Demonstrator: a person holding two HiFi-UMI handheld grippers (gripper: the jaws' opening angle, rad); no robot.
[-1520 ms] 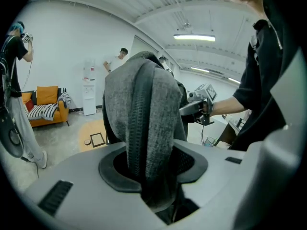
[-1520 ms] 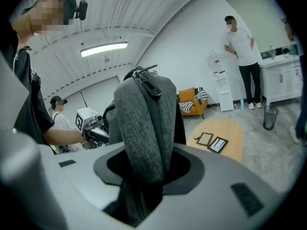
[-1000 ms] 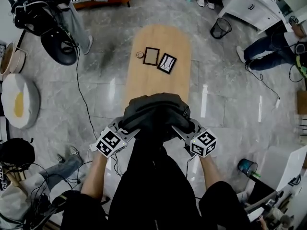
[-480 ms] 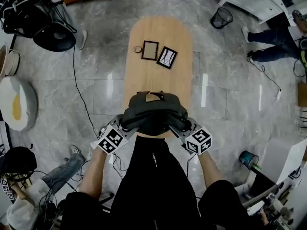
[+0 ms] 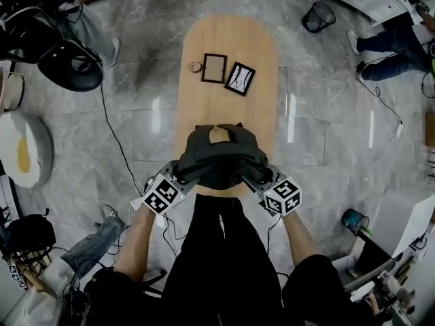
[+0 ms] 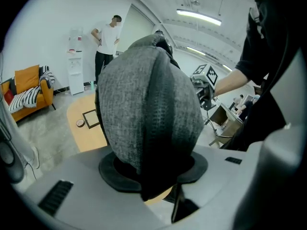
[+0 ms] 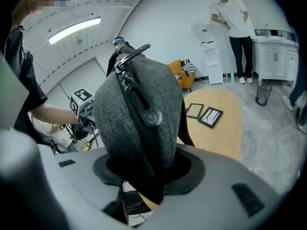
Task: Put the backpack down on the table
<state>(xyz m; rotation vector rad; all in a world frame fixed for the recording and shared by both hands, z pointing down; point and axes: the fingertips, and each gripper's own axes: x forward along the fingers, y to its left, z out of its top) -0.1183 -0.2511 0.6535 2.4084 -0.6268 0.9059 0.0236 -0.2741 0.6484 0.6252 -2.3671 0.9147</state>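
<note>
Head view, backpack: The dark grey backpack [image 5: 219,156] is over the near end of the wooden table [image 5: 230,43]. It sits between the two grippers (I cannot tell if its bottom touches the wood).
Head view, left gripper: The left gripper [image 5: 189,175] is on the bag's left side, low down, and it points toward the bag.
Head view, right gripper: The right gripper [image 5: 247,176] is on the bag's right side, at about the same height.
Head view, other things on the table: Two picture frames [image 5: 213,68] lie flat near the far end, side by side. A small ring [image 5: 196,67] lies just beside them. They are well apart from the bag.
Head view, floor: A black bin [image 5: 317,20] stands on the shiny grey floor past the table.
Left gripper view, jaws: The jaws are clamped on a thick fold of the grey bag. The fold fills the gap and bulges up over them.
Left gripper view, behind: The table is below the bag. A person in a white shirt [image 6: 108,37] stands far off, near an orange sofa [image 6: 26,87].
Right gripper view, jaws: These jaws pinch the bag too, on the side with a zip. The cloth is squeezed tight between the pads.
Right gripper view, behind: The frames lie on the table beyond the bag.
</note>
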